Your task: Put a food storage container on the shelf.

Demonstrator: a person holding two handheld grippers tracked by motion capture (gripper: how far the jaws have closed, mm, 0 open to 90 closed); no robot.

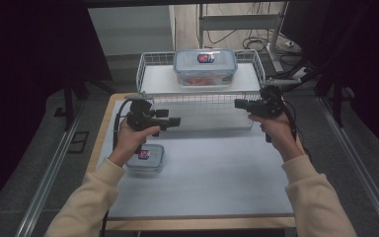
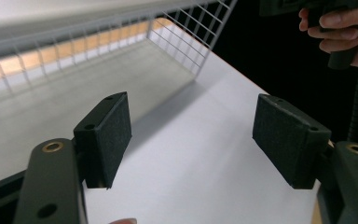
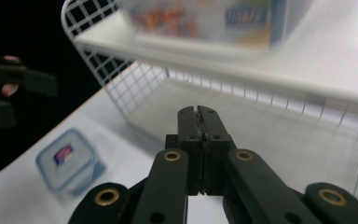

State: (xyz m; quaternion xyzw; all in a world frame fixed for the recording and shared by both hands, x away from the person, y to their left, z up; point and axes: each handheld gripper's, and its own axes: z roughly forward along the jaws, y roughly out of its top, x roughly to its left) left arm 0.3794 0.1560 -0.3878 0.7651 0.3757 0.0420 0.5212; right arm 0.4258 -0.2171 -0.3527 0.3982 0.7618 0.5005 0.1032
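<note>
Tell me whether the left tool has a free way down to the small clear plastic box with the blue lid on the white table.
Probably yes. The left tool is open and empty, held above the small clear plastic box, which sits alone on the white table; nothing lies between them.

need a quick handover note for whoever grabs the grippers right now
Left gripper: open, empty, held over the table in front of the wire rack.
Right gripper: shut, empty, aimed at the rack's lower level.
Small box: lid on, on the table by the left hand.
Large box: lid on, on the rack's top shelf.
Done: nothing is gripped yet.
Left: probably pick up the small box and put it on the rack.
</note>
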